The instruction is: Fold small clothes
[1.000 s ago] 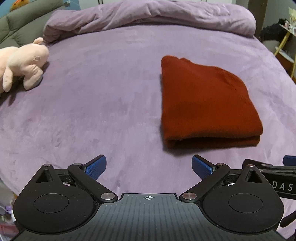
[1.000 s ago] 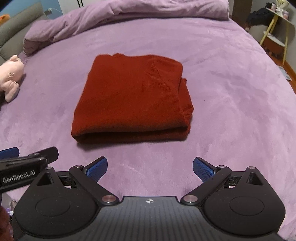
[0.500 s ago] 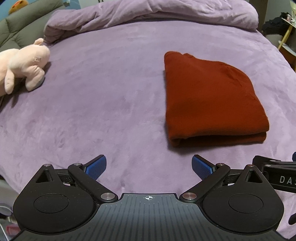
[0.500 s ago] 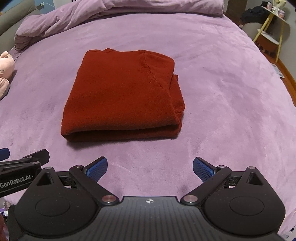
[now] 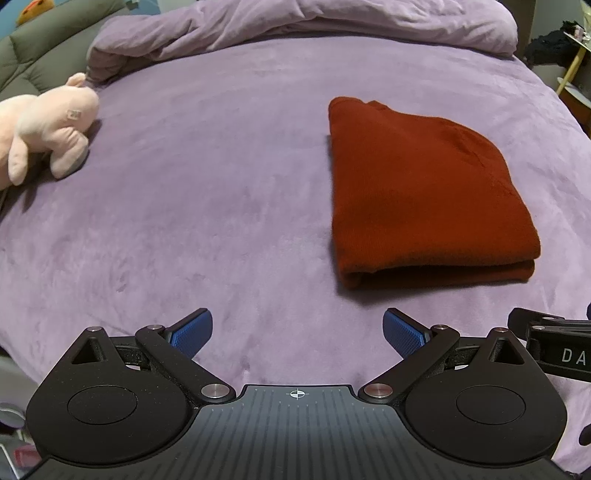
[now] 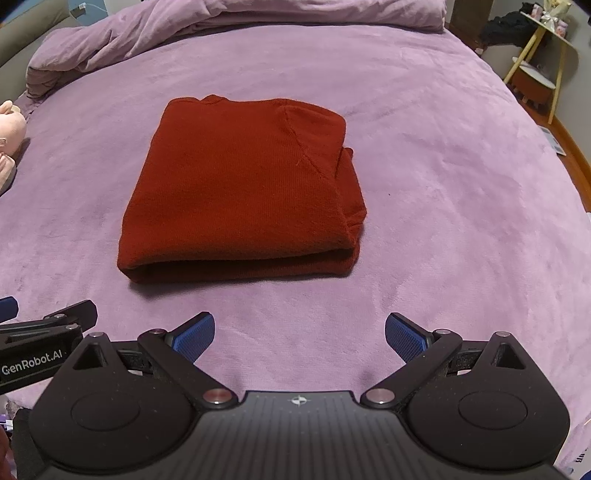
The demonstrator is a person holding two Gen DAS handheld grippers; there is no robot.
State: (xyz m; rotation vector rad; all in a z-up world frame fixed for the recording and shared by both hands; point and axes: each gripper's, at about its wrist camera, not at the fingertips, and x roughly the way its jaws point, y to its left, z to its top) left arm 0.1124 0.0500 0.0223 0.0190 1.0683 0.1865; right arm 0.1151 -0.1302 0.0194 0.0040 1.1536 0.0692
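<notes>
Purple plush bedding covers the bed, with a bunched purple duvet heaped along its far edge. On the bed lies a dark red sweater, folded into a thick rectangle, its doubled fold edge facing the cameras and layers showing at its right side. A pink plush toy rests well apart to the left, near a grey-green cushion. The left hand-held gripper hovers short of the sweater, blue pads spread wide, holding nothing. The right hand-held gripper likewise sits splayed and empty, just before the sweater's near edge. A yellow-legged side table stands beyond the bed at right.
</notes>
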